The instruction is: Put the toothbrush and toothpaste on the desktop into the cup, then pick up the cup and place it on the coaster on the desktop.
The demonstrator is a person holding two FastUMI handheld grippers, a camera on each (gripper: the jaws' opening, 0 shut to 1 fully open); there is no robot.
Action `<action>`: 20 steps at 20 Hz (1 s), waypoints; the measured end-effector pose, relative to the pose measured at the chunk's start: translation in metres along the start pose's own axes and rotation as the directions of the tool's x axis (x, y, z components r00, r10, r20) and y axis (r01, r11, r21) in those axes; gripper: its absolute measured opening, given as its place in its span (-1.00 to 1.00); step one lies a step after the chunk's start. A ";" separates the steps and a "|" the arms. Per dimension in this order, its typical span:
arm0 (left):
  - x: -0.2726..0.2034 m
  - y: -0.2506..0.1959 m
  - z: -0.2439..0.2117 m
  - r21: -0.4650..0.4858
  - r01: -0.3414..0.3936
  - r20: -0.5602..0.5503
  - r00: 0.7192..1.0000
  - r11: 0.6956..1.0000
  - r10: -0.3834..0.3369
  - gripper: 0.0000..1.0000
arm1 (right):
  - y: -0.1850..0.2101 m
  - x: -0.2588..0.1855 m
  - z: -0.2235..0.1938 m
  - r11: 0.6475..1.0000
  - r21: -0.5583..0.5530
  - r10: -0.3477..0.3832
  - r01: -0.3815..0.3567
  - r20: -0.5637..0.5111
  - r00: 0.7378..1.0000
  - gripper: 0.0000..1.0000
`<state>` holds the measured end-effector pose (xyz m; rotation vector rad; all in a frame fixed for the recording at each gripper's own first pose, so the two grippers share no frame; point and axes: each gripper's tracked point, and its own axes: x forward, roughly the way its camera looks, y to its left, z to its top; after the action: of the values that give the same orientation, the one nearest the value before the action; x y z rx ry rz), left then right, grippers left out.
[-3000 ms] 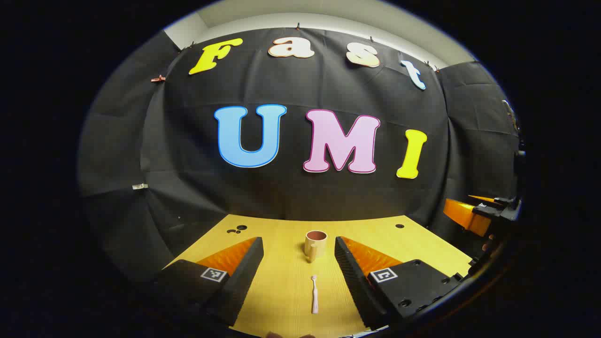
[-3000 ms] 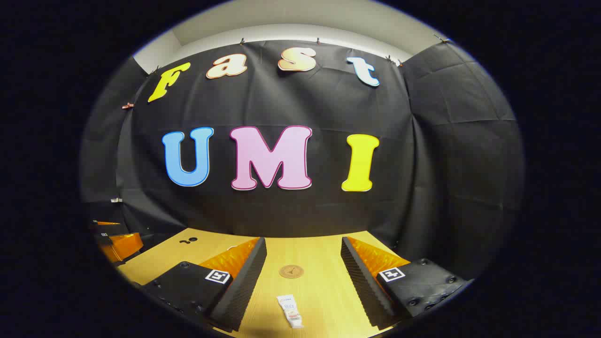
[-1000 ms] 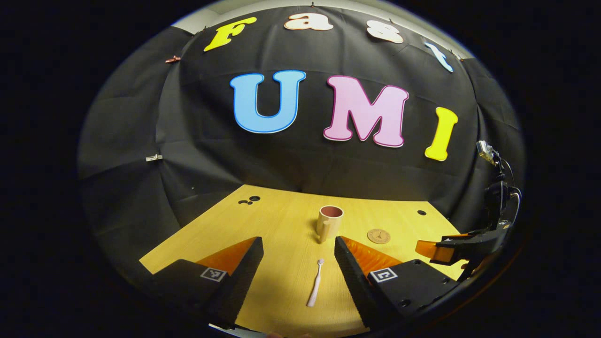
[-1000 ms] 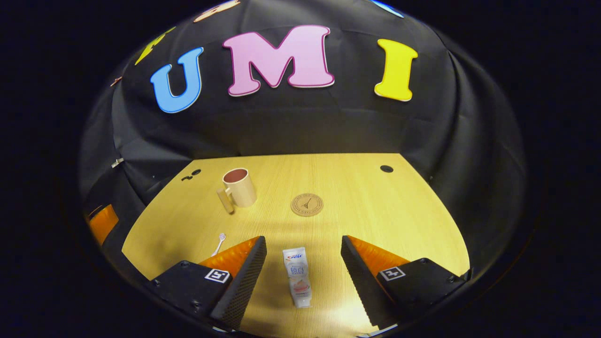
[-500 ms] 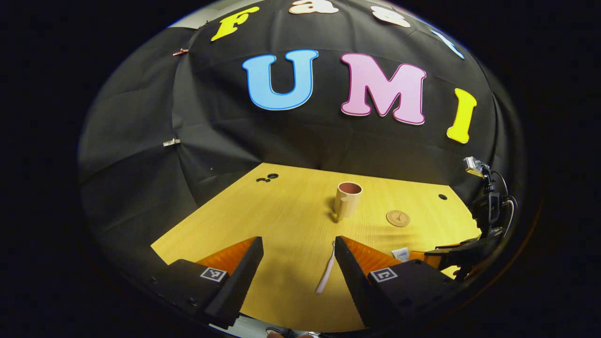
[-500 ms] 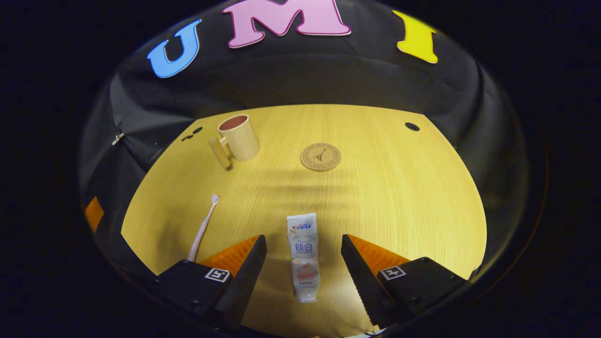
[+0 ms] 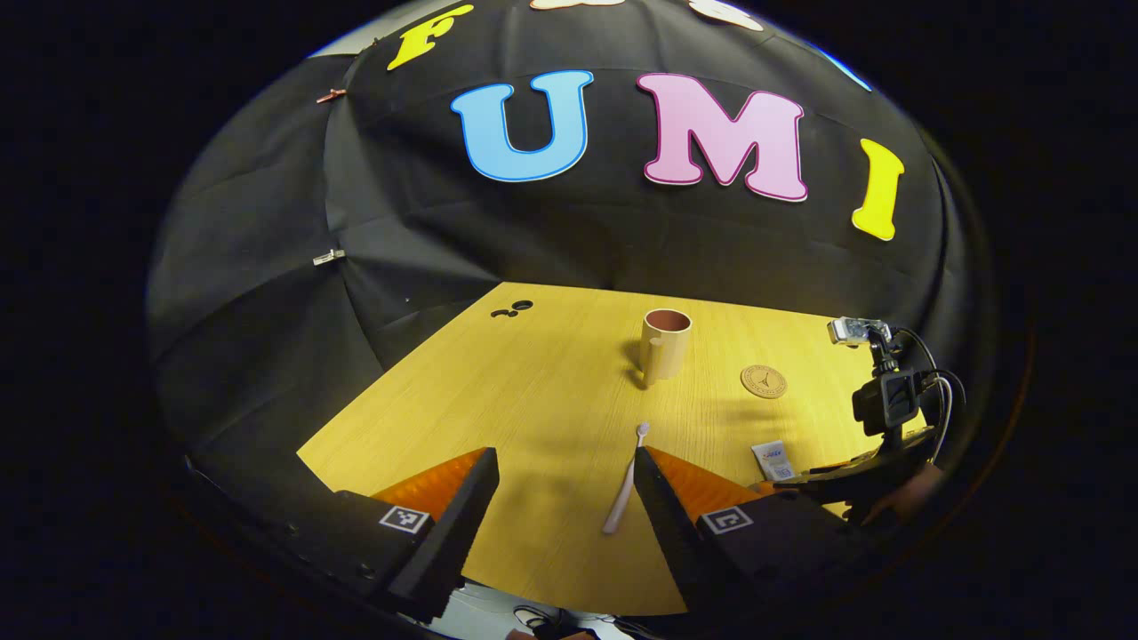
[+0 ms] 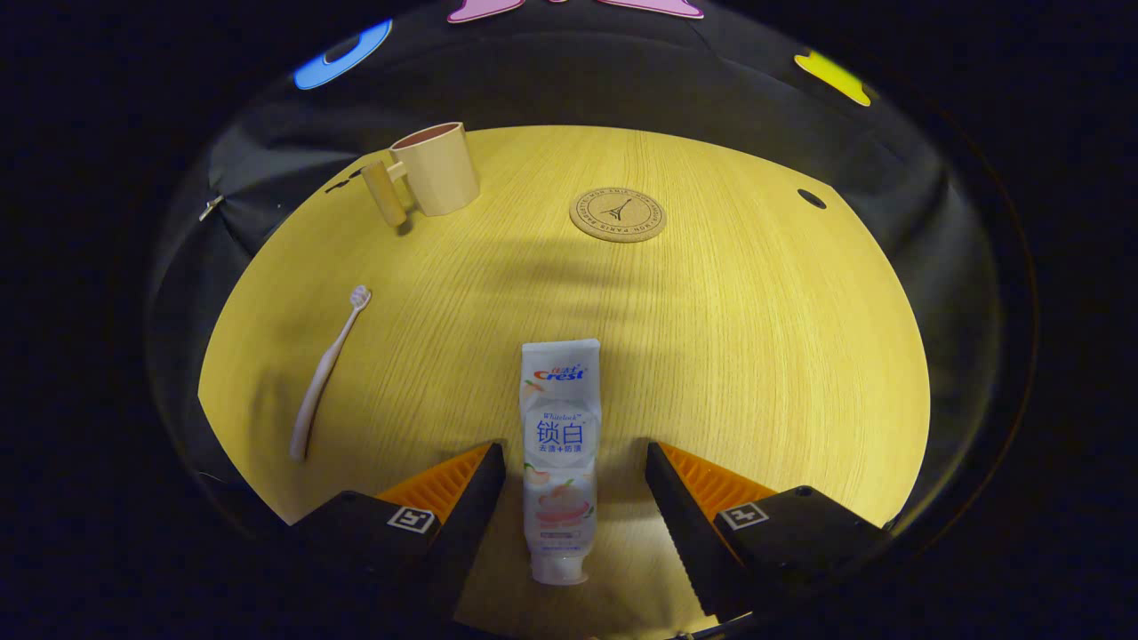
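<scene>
- Toothpaste (image 8: 560, 453) is seen lying flat on the table (image 8: 756, 356) between the fingers of the right tool (image 8: 573, 498), cap end toward the camera at 6 o'clock, crimped end pointing to 12 o'clock; the jaws stand wide apart and nothing is gripped.
- Room is left on both sides of the tube, so the closing is judged best made across its width near the middle, once the fingers have been lowered close to the table.
- The left tool (image 7: 564, 498) is likewise held wide open and empty; the toothbrush (image 7: 626, 481) lies beside its right-hand finger, off centre, head toward 12 o'clock.
- A shift toward the brush is judged necessary so that the thin handle is centred before any closing; otherwise it may be pushed aside, not pinched.
- Farther out, the cup (image 8: 435, 168) stands upright at about 11 o'clock in the right gripper view, its handle turned to the left, with nothing visible inside.
- The coaster (image 8: 618, 214) lies at 12 o'clock, well apart from the cup and bare.
</scene>
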<state>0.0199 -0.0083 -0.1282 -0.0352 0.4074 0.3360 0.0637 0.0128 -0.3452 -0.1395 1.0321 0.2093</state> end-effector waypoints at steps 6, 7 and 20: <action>0.002 0.000 -0.004 0.021 0.019 -0.018 1.000 1.000 -0.019 0.91 | 0.003 0.001 0.001 1.000 0.001 -0.012 0.012 -0.032 0.999 0.82; 0.002 0.000 -0.004 0.021 0.026 -0.015 1.000 0.999 -0.026 0.91 | 0.004 0.001 0.000 1.000 0.004 -0.014 0.014 -0.039 0.999 0.70; -0.004 0.005 -0.020 0.012 0.052 -0.029 0.998 0.999 -0.052 0.92 | 0.008 0.005 0.005 0.999 -0.036 0.004 -0.007 -0.093 0.996 -0.07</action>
<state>0.0068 -0.0068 -0.1444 -0.0376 0.4361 0.2817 0.0688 0.0222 -0.3466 -0.1811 1.1219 0.2285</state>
